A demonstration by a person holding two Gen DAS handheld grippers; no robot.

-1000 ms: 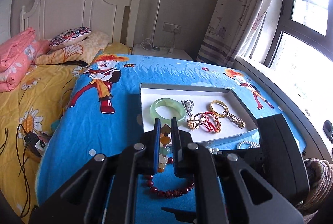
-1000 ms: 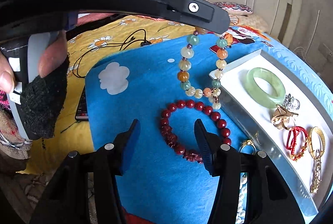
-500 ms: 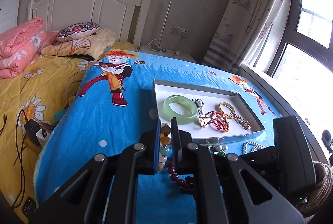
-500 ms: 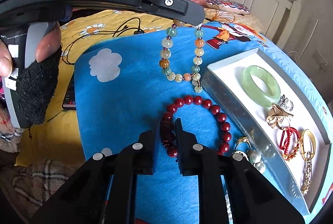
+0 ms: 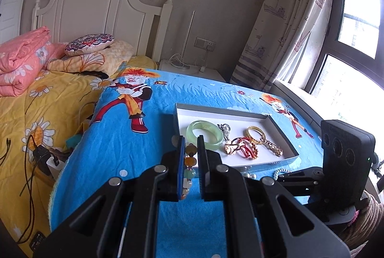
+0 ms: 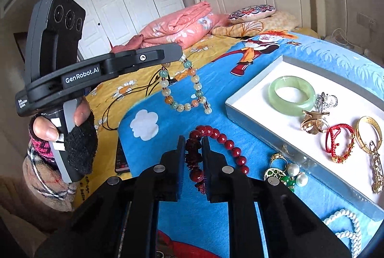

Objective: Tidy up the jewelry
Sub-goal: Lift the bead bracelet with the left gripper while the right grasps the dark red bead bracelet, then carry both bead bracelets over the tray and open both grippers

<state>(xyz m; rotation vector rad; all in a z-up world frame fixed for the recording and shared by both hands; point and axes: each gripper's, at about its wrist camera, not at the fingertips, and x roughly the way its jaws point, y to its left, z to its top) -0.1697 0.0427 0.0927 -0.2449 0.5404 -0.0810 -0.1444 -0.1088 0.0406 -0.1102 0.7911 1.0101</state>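
Note:
My left gripper [image 5: 190, 146] is shut on a multicoloured bead bracelet [image 5: 188, 168], which dangles from it above the blue blanket; the same bracelet [image 6: 183, 92] hangs below that gripper [image 6: 178, 55] in the right wrist view. My right gripper [image 6: 193, 145] is shut on a dark red bead bracelet [image 6: 216, 135] that still trails on the blanket. The white tray [image 6: 254, 90] to the right holds a green jade bangle [image 6: 291, 95], a gold ring, a red cord bracelet [image 6: 339, 143] and gold pieces. In the left wrist view the tray [image 5: 283, 128] lies just beyond the fingertips.
Loose on the blanket near the tray's front wall lie a green-and-pearl piece [image 6: 285, 174] and a pearl strand [image 6: 348, 224]. A gloved hand [image 6: 74, 138] holds the left gripper. A phone [image 6: 121, 157], cables, the yellow quilt and pink bedding [image 6: 182, 23] lie to the left.
My right gripper went from open to shut on the red bracelet. The left gripper rose with the bead bracelet, so it now hangs higher and further from the tray.

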